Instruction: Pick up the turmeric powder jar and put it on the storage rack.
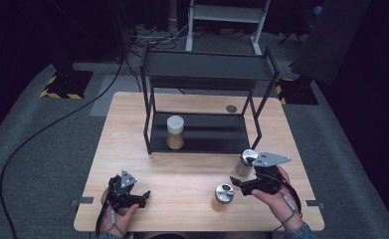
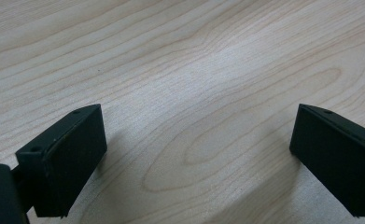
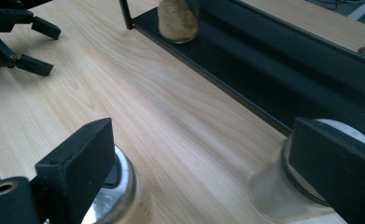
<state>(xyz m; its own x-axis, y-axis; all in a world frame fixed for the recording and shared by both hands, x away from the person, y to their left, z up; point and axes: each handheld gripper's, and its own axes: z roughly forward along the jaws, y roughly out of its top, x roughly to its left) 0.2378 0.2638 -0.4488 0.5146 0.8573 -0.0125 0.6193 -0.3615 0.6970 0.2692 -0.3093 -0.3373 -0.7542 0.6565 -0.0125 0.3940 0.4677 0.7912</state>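
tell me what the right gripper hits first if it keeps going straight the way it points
Probably nothing soon: the right gripper is open, a jar on each side of its fingers, the silver-lidded jar and the other jar. Bare table lies ahead, then the other gripper or the black shelf; depth is unclear.

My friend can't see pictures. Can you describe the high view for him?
A person's two hands hold open grippers, left gripper and right gripper, over a wooden table. Two silver-lidded jars stand near the right one; a third jar sits on a black shelf rack.
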